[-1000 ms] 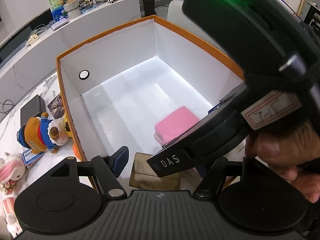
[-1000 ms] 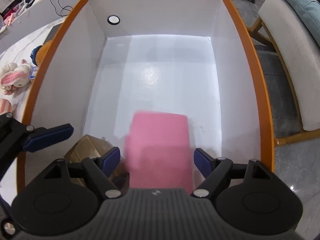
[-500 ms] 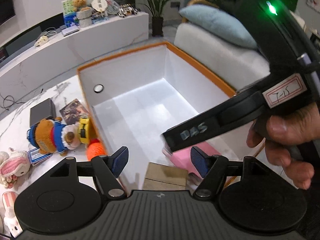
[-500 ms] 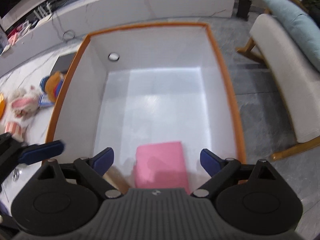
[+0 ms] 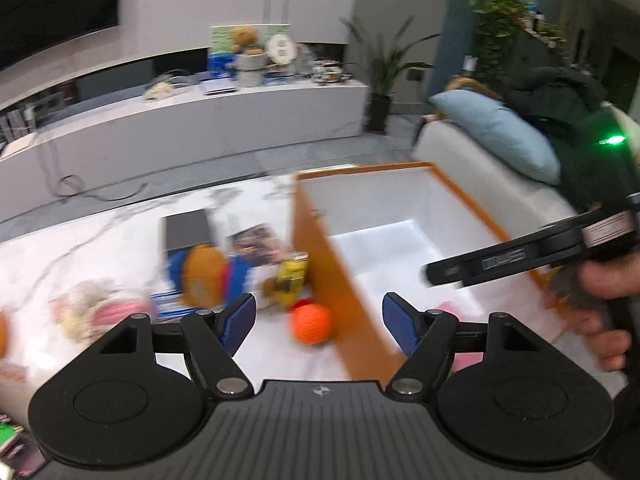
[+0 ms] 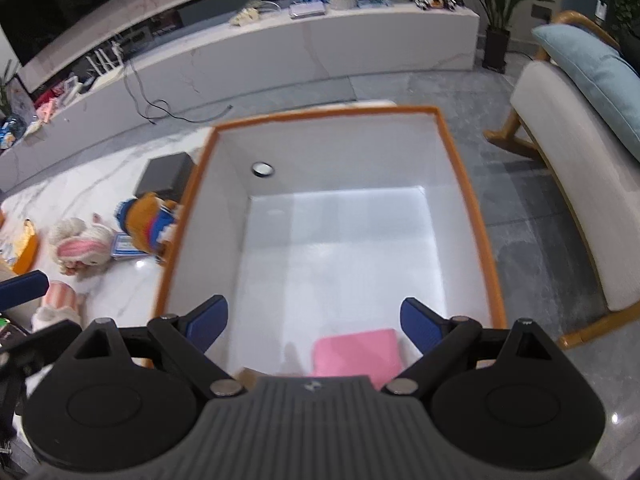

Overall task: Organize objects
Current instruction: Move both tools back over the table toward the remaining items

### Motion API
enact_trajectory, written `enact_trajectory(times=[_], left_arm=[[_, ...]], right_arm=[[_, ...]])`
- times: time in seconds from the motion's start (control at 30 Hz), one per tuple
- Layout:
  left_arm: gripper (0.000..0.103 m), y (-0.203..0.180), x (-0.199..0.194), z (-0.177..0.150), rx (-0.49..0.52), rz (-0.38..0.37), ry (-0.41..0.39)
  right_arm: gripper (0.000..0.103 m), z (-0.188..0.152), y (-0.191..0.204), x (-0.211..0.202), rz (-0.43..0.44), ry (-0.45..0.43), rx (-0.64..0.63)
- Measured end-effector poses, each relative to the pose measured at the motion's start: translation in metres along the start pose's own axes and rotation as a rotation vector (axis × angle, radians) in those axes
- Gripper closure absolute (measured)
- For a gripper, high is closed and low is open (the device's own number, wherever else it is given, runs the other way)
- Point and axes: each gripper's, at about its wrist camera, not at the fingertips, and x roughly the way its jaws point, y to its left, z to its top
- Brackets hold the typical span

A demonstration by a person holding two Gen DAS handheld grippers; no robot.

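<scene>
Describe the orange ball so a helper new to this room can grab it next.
Find the big orange-rimmed box on the marble table. The ball lies on the table beside its left wall, below the yellow toy. It alone is round and plain bright orange.

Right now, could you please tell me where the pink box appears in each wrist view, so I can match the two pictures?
Left wrist view: the pink box is only a blurred pink sliver low right of centre, mostly hidden behind the gripper finger.
Right wrist view: it lies at bottom centre, on the bin floor near the front.
Shared landmark: the orange-rimmed white bin.
</scene>
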Motion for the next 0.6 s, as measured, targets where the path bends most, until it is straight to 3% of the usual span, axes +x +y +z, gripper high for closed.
enact_trajectory(times=[0.3, 0.6], left_arm=[[0.019, 0.08, -0.003, -0.024, -0.12, 0.175, 0.059], [0.018, 0.132, 0.001, -0.052, -0.213, 0.227, 0.107]], right_arm=[[0.01, 0.002, 0.057, -0.009, 0.101, -0.081, -0.12], [0.01, -0.022, 0.134, -0.005, 0.198, -0.109, -0.475]])
